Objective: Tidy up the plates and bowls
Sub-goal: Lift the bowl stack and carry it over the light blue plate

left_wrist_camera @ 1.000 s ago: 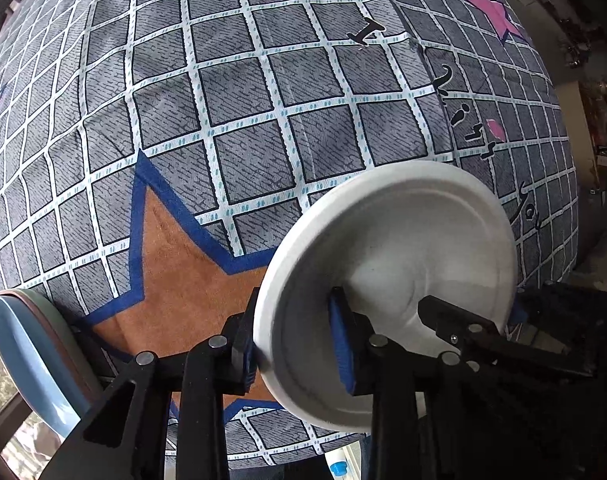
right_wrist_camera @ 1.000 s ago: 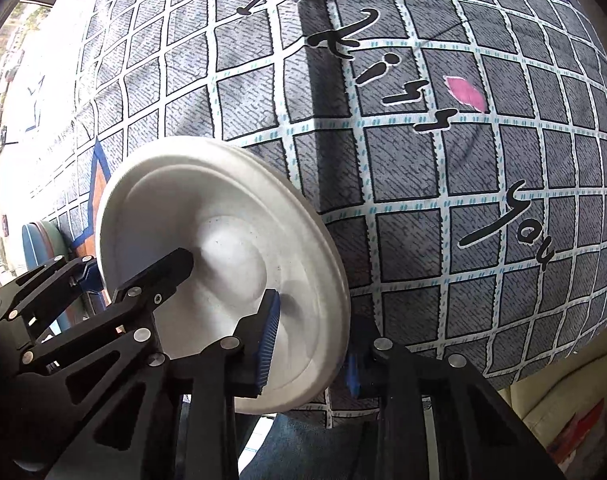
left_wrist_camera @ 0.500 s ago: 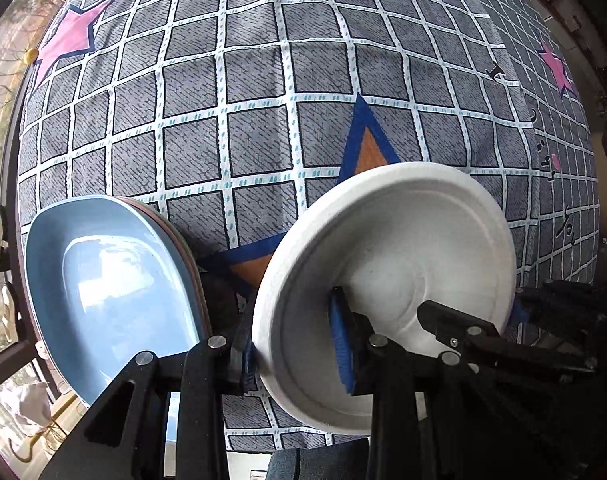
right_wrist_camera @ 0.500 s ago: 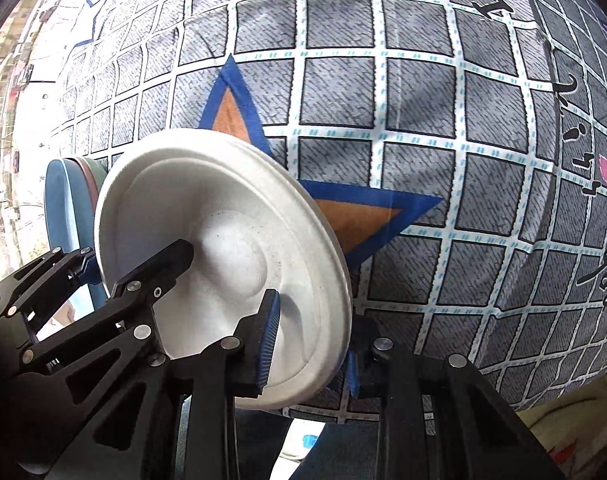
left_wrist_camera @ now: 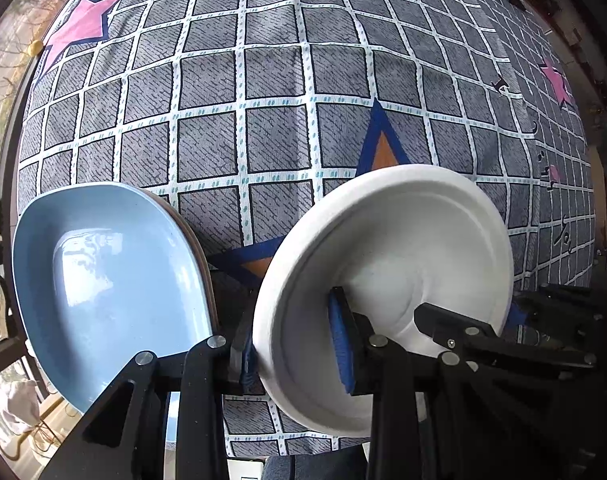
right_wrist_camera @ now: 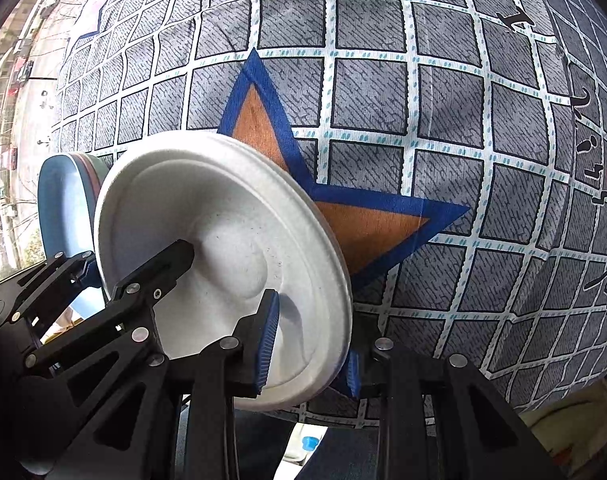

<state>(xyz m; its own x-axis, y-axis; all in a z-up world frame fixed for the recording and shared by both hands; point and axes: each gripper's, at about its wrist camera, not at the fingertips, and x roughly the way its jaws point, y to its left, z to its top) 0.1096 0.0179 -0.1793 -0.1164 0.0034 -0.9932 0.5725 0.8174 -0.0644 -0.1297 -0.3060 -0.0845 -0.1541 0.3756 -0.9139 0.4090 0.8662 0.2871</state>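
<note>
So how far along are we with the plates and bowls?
Partly there. Done: a small stack topped by a blue dish already sits at the edge of the checked cloth. In hand: both the left gripper and the right gripper have their jaws clamped on opposite rims of one white plate, held up off the cloth beside that stack. Left: setting the white plate down. No other dishes are in view.

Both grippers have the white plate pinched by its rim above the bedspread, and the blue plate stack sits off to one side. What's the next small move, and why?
Probably carry the white plate sideways toward the blue plate stack until it hangs over it, then lower. The left gripper and right gripper each clamp opposite rim edges, the plate is tilted and clear of the checked bedspread, and a gap separates it from the stack.
</note>
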